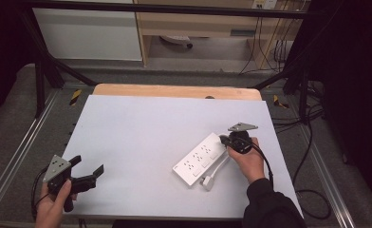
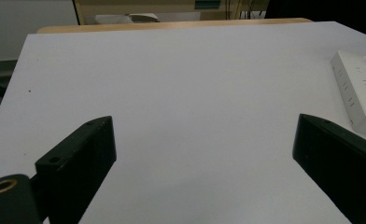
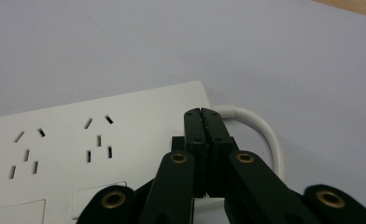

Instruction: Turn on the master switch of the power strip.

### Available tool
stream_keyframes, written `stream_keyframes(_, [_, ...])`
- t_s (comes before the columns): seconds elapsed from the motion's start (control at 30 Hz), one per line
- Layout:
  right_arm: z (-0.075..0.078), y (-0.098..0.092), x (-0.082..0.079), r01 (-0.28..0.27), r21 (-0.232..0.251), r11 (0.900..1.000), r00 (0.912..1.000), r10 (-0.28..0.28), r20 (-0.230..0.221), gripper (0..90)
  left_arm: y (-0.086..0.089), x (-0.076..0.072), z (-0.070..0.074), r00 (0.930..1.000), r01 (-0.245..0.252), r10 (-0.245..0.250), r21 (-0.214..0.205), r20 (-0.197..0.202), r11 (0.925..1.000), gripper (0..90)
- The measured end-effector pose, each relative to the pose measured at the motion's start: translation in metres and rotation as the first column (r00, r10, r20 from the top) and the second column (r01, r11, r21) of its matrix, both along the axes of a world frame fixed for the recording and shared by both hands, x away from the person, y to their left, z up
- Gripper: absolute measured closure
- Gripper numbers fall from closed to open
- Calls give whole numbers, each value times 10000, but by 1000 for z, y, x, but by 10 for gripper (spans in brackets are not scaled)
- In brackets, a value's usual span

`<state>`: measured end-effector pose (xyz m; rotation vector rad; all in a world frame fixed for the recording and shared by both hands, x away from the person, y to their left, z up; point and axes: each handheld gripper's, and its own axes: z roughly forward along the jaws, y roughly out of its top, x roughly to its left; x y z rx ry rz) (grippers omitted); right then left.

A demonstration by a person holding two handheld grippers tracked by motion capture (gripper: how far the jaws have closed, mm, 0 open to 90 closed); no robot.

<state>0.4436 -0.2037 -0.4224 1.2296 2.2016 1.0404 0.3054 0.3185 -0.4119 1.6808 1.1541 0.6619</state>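
The right claw (image 3: 203, 114) is shut tight, its two black jaws pressed together with nothing between them. Its tip sits over the end of the long white plastic power strip (image 1: 199, 158), right where the white cord (image 3: 260, 126) curves out. The right hand (image 1: 247, 161) holds it there. The power strip lies flat on the white surface (image 1: 141, 137). Far to the left of the power strip, the left claw (image 1: 87, 167) is wide open and empty, held by the left hand (image 1: 51, 209) near the front edge.
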Motion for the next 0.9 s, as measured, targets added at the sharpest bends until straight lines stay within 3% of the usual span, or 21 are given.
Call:
stream_keyframes(0.23, [-7, -3, -1, 92, 0, 10000, 9999, -92, -142, 900, 0, 0, 0, 10000, 17, -17, -13, -15, 10000, 61])
stream_keyframes(0.9, [-9, -2, -1, 108, -62, 9999, 9999, -109, -132, 900, -1, 0, 0, 10000, -15, 15, -60, -9, 10000, 60])
